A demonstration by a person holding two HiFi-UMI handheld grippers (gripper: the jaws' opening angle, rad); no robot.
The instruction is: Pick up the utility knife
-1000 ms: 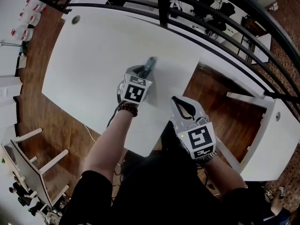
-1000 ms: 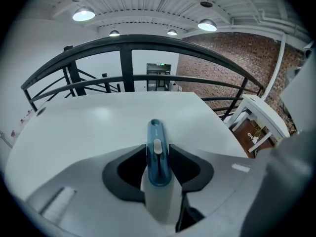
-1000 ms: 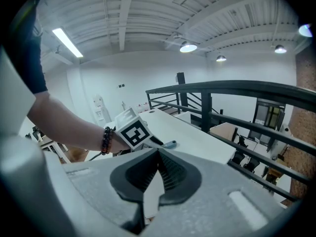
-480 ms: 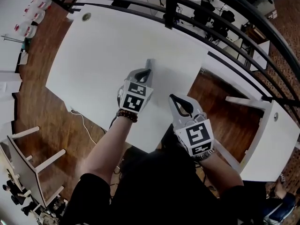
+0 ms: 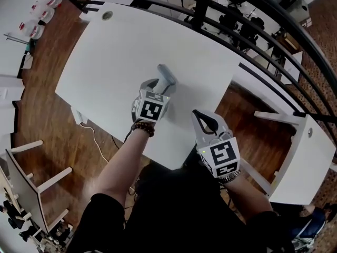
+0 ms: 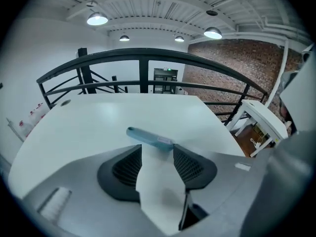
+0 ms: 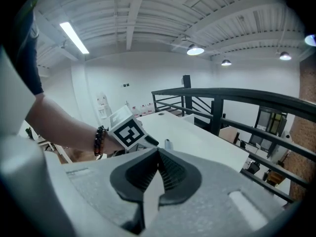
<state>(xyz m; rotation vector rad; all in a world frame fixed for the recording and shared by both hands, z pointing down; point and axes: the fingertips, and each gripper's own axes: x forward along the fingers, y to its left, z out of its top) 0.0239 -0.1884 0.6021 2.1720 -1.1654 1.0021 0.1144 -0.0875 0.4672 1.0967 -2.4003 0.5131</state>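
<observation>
Head camera steeply down from above, gripper cameras close along their jaws, all sharing white table [image 5: 121,51], left gripper [image 7: 148,140] at right view's nine o'clock.

A white table [image 5: 116,51] stands on a wood-plank floor [image 5: 45,104] beside a black metal railing [image 5: 203,1], with a round cable port [image 5: 107,15] near the table's far left corner. A white cable [image 5: 95,136] trails to the floor below the table's near left edge. A second white table [image 5: 303,162] stands to the right. Beyond the railing are a brick wall [image 6: 237,63] and round ceiling lamps [image 6: 97,19].
</observation>
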